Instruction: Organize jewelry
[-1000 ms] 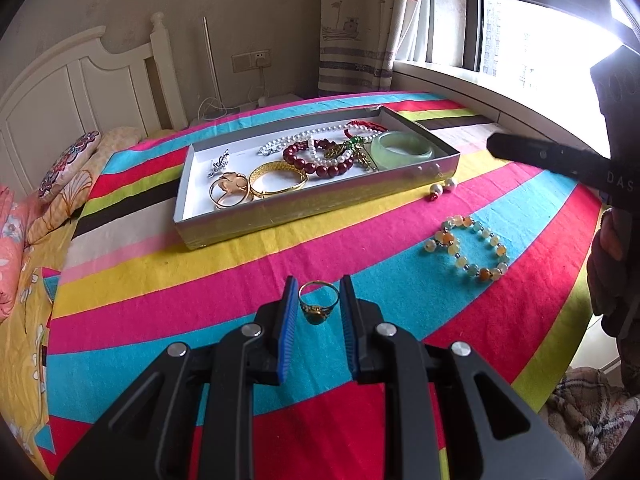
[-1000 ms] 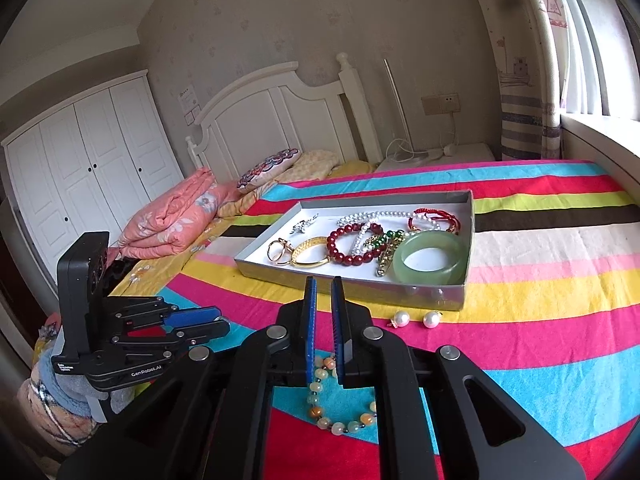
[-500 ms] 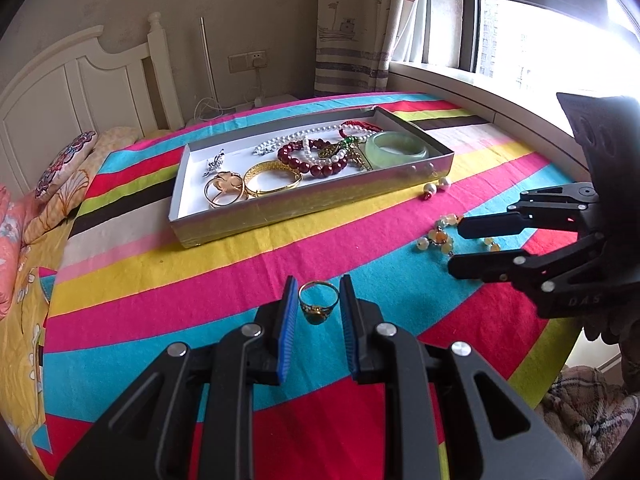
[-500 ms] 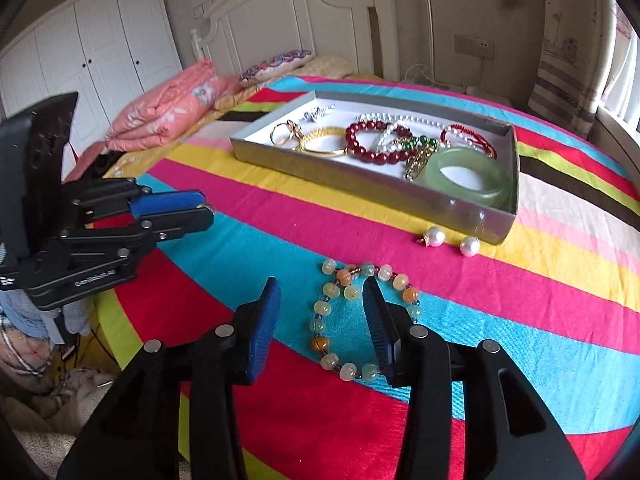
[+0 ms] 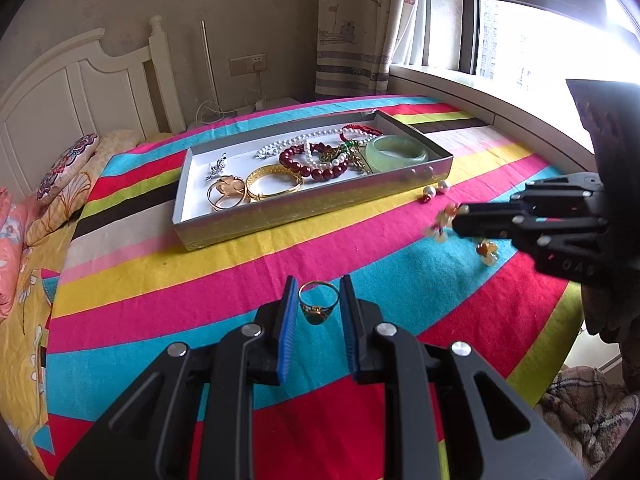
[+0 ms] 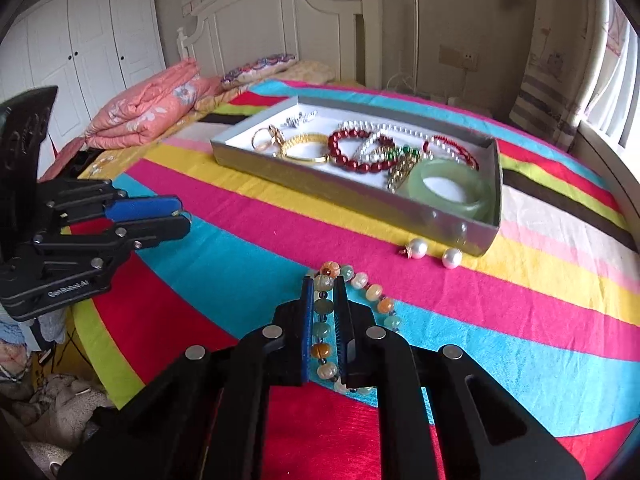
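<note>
My left gripper [image 5: 319, 289] is shut on a gold ring [image 5: 318, 302] and holds it above the striped bedspread; it also shows in the right wrist view [image 6: 176, 214]. My right gripper [image 6: 323, 285] is down on the bedspread, its jaws closed around one side of a beaded bracelet [image 6: 325, 322] of green and orange beads. In the left wrist view the right gripper [image 5: 456, 220] sits at the right with beads [image 5: 486, 250] beside it. A silver tray [image 5: 248, 224] holds bracelets, gold bangles, pearls and a green jade bangle [image 5: 396, 154].
Two loose pearl earrings [image 6: 434, 252] lie on the bedspread against the tray's near corner. A white headboard [image 6: 280, 24], pillows and a folded pink quilt [image 6: 148, 108] are behind the tray. The window sill [image 5: 500, 96] runs along the bed's far side.
My right gripper has dropped onto the beaded bracelet and closed its jaws around it. My left gripper still holds the gold ring in the same place.
</note>
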